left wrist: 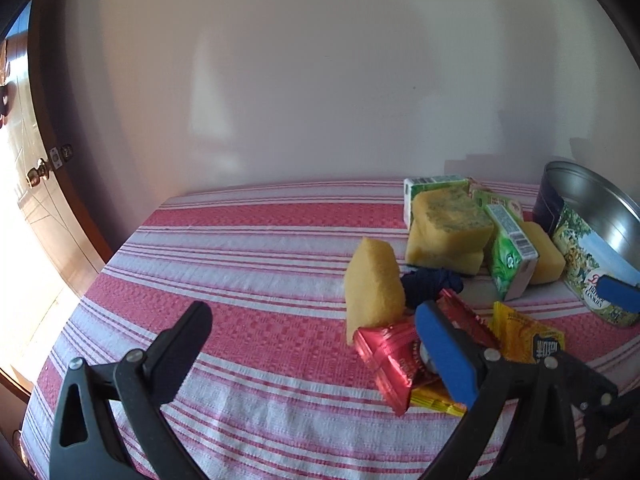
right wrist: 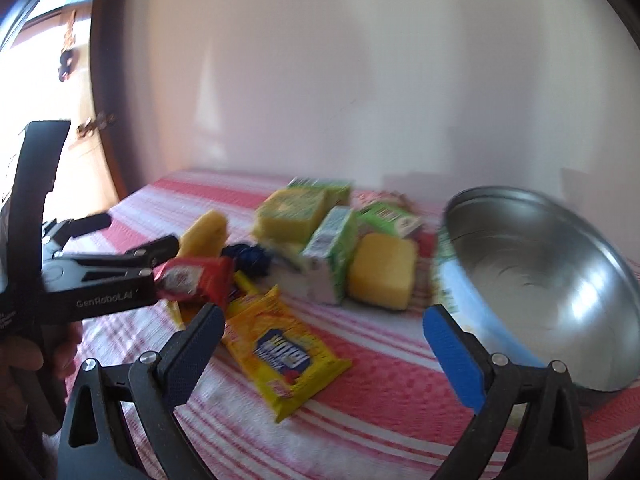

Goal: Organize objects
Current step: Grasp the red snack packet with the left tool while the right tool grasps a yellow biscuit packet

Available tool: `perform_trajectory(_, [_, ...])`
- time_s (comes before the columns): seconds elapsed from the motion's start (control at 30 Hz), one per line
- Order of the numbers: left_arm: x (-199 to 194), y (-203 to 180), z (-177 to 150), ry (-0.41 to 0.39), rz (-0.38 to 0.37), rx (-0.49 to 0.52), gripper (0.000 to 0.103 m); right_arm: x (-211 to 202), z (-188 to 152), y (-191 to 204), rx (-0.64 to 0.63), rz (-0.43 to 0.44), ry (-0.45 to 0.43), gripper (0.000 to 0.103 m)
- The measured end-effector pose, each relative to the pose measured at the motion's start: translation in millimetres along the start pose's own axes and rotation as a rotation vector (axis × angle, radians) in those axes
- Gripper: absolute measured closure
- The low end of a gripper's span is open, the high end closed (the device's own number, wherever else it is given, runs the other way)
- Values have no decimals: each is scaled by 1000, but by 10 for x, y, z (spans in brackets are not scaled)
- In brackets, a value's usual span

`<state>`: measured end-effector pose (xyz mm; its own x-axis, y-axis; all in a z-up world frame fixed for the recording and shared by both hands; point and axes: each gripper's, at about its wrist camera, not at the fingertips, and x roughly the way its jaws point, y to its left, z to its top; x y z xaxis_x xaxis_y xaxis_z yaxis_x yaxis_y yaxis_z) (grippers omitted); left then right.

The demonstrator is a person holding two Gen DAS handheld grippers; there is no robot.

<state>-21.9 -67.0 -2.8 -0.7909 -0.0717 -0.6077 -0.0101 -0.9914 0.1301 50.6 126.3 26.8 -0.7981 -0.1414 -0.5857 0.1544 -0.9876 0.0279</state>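
— Where does the red packet (left wrist: pixel 390 360) lie from our left gripper (left wrist: pixel 316 354)?

— Just tin-side of it, touching the blue finger; its long axis points away from the cookie tin (left wrist: pixel 592 236). Our jaws stand wide, holding nothing.

— And our right gripper (right wrist: pixel 324 342)?

— Also spread, empty, beside the tin; the left sits nearer the packet.

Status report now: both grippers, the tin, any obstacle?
Left gripper open, right gripper open. Cookie tin empty. Yellow packet lies before it.
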Motion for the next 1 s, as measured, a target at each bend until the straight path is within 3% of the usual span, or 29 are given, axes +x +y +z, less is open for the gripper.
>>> perform_trajectory(0.17, [6,-16,3,25,-101,-14,0,287,-23,121,-36,96,144,13])
perform_trajectory(0.23, [17,-56,0,27,-106,-3,0,379,-27,176,-58,105,185,24])
perform_trajectory(0.3, [27,-79,-5,30,-109,8,0,425,-54,220,-72,118,210,27])
perform_trajectory(0.6, [134,-129,-30,63,-202,-17,0,268,-66,115,-72,84,185,50])
perform_trajectory(0.77, [271,-234,-23,99,-228,-18,1,148,-33,9,-35,82,161,50])
perform_trajectory(0.8, [296,-253,-21,104,-225,-21,2,173,-50,3,-30,78,177,50])
perform_trajectory(0.93, [333,-299,-35,124,-247,-18,27,222,-43,-75,-15,83,215,49])
perform_trajectory(1.0, [322,-280,-34,118,-260,-32,31,212,-40,-78,-17,83,213,49])
